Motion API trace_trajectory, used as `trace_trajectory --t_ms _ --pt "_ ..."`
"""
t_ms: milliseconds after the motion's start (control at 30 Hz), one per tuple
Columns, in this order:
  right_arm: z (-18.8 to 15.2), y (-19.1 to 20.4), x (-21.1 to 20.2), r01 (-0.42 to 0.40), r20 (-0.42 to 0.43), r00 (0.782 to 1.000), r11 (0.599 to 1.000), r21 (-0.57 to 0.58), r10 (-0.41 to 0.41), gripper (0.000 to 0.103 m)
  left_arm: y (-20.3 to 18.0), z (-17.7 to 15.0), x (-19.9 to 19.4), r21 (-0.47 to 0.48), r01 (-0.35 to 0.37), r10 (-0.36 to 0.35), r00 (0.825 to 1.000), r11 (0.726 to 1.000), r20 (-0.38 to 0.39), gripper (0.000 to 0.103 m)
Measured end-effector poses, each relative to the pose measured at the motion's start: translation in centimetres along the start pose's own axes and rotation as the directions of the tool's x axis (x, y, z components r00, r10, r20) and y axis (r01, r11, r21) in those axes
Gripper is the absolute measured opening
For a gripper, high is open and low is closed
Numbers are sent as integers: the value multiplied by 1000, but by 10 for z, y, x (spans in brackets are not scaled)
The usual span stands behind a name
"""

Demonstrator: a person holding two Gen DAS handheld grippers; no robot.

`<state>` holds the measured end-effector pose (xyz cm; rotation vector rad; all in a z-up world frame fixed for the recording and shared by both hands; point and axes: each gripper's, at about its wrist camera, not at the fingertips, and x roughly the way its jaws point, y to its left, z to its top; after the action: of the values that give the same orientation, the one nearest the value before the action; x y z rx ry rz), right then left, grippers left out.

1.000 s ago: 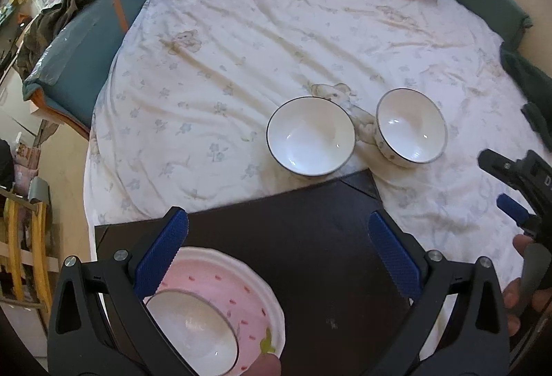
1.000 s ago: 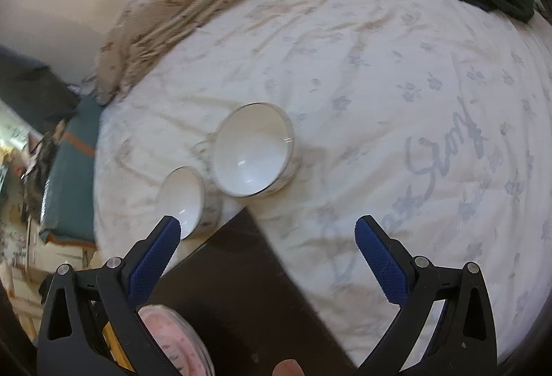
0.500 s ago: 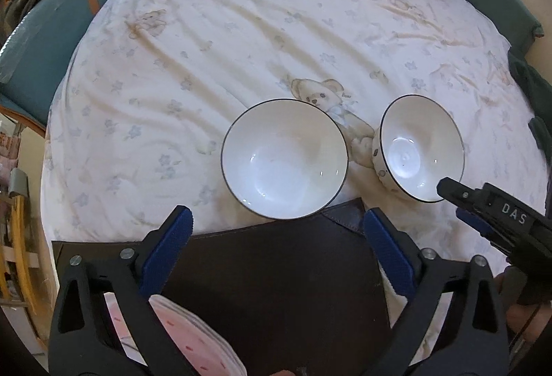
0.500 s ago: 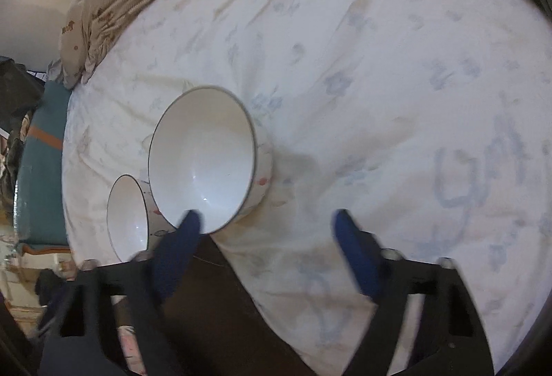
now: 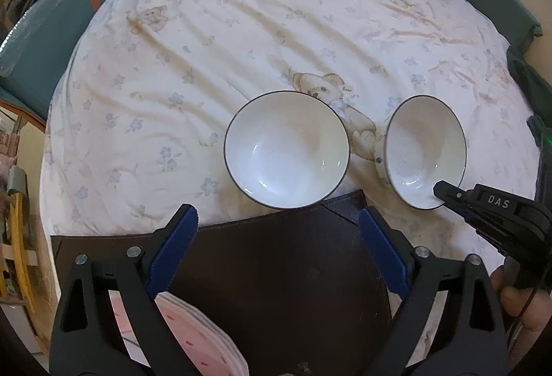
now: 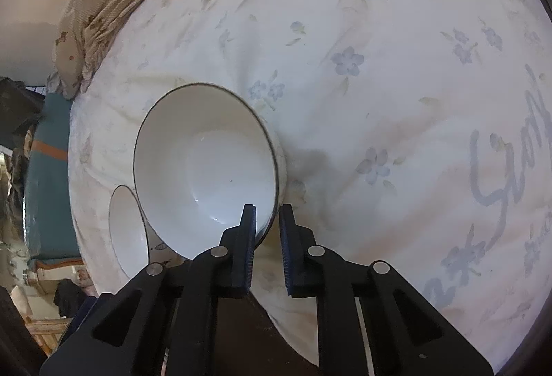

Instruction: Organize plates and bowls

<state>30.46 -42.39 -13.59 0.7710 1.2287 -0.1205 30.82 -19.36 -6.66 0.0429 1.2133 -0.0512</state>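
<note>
Right wrist view: right gripper pinches right bowl rim; left gripper, jaws closing on nothing; both bowls unstacked.

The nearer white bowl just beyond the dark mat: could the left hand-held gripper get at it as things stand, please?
Probably yes. The left hand-held gripper stands wide, jaws closing slightly, with nothing between it and the bowl. The right hand-held gripper grips the other bowl, off to the side.

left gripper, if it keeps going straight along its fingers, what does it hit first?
Likely the dark mat, or the near rim of the larger white bowl that overlaps the mat's far edge. The left gripper, its jaws closing with nothing between them, frames that edge. Depth is unclear.
</note>
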Motion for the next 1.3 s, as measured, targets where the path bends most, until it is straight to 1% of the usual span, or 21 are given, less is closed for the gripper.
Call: trace_trajectory --t_ms 133,267,433,500,600,667,700,767,867,900,967,1000,1100,1167,1200,1233,1267,1300 --pt "-8 -3 -7 -41 -6 999 999 12 41 12 -1 -8 -15 32 -31 30 999 999 30 93" --pt "-25 -2 -16 -51 -14 999 999 -8 51 12 6 -15 -22 2 -39 39 999 999 21 93" --pt "-51 -2 -19 -47 -73 996 998 -46 44 11 22 -27 -28 -30 -46 45 999 999 -10 93" --pt "-59 0 -21 -46 -87 995 996 -72 40 11 27 -33 -32 -37 -19 19 1000 999 -2 93" --pt "-72 1 -23 -68 -123 991 994 -87 57 11 34 -40 -40 -35 -31 32 999 999 19 93" --pt "-80 3 -21 -85 -151 986 992 -95 70 8 37 -44 -40 -42 -20 20 1000 999 5 93" --pt "-85 5 -20 -87 -166 984 991 -105 69 2 38 -44 -40 -48 -17 17 1000 999 -1 93" --pt "-94 7 -19 -92 -179 981 990 -110 72 0 42 -47 -39 -67 -9 8 1000 998 -15 93" --pt "-102 5 -22 -75 -147 987 992 -102 59 0 42 -51 -41 -62 -2 1 1000 998 -19 93" --pt "-101 2 -27 -62 -119 992 994 -85 52 0 41 -52 -41 -55 -2 1 1000 998 -17 93" --pt "-97 -2 -38 -73 -97 993 995 -65 67 2 38 -52 -42 -49 5 -6 1000 999 -16 93" --pt "-95 -3 -43 -70 -87 994 995 -67 64 5 37 -52 -41 -50 12 -13 1000 999 -17 93" --pt "-86 -9 -65 -18 -25 1000 998 -63 16 6 31 -46 -35 -75 60 -62 998 995 -22 93" --pt "-81 -18 -74 -4 6 1000 1000 -28 4 10 24 -40 -29 -95 102 -105 994 990 -27 91" --pt "-78 -21 -76 -5 12 1000 1000 -12 5 16 19 -37 -27 -102 117 -121 992 988 -28 84" --pt "-75 -24 -76 -7 14 1000 1000 1 7 28 12 -33 -23 -109 137 -141 989 985 -33 80" --pt "-72 -27 -76 -10 16 1000 1000 13 10 36 6 -28 -19 -117 162 -168 985 980 -42 75" --pt "-69 -29 -77 -16 20 1000 1000 27 16 56 1 -26 -15 -123 179 -186 981 976 -48 73"
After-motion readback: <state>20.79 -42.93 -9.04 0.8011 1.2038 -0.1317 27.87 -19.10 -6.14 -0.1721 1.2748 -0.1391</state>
